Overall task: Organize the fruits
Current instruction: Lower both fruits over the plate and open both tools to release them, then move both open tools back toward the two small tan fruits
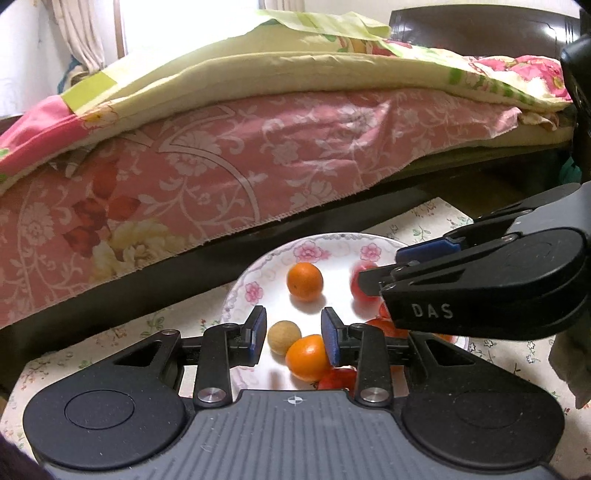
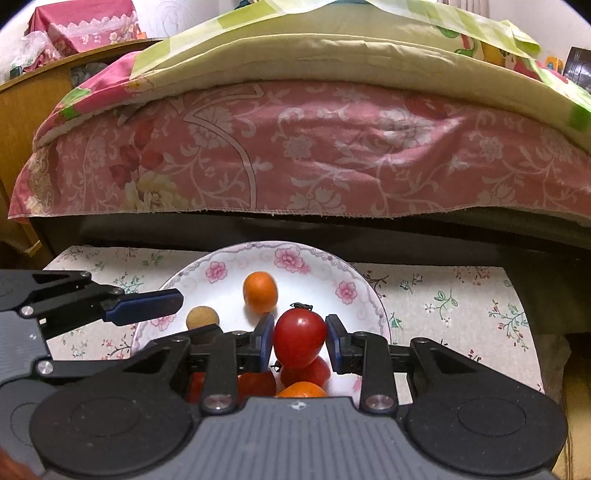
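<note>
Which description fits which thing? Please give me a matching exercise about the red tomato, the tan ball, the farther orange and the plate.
Things:
1. red tomato
2. tan ball
3. farther orange
4. plate

Descriptions:
A. stands on the floral cloth
B. is between the jaws of the right gripper
C. lies nearest the plate's far rim
D. lies at the plate's left side

Pairs: 1-B, 2-D, 3-C, 4-A

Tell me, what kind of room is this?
Most likely a bedroom at home: a bed draped in a pink floral bedspread, a folded quilt on top, curtains at a window.
</note>
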A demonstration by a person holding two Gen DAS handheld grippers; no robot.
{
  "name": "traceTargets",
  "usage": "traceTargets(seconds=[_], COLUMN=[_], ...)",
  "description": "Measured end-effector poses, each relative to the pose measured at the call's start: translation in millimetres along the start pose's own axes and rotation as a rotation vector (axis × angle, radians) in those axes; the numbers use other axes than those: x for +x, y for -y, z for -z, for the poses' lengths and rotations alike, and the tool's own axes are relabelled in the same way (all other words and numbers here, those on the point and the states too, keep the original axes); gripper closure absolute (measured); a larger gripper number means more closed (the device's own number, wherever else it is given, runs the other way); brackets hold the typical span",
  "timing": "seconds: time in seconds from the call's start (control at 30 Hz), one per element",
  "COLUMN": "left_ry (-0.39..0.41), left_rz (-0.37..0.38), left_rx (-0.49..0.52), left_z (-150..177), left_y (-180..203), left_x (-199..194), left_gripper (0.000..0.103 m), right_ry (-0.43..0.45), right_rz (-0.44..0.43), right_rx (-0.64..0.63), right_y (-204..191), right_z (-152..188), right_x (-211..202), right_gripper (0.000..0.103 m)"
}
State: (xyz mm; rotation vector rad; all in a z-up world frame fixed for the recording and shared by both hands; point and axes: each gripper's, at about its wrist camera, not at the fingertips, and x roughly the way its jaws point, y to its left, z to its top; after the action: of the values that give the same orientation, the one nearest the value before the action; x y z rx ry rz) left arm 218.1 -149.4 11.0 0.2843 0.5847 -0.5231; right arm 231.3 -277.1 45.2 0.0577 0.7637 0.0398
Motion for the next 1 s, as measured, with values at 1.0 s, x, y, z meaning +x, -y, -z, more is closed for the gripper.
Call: traceTargets(seconds=[1.0], left_ry=[-0.043], left_rz=[-0.002], left_rx=[0.001], left_z=[31], left_y=[-31], left_x=[-86], left_gripper=[0.059], right_ry=[-0.008], right_rz=[-0.075], right_rx=[-0.025], right_y=[-60], right_z=[25], right_x=[-72], right_gripper=[0.070])
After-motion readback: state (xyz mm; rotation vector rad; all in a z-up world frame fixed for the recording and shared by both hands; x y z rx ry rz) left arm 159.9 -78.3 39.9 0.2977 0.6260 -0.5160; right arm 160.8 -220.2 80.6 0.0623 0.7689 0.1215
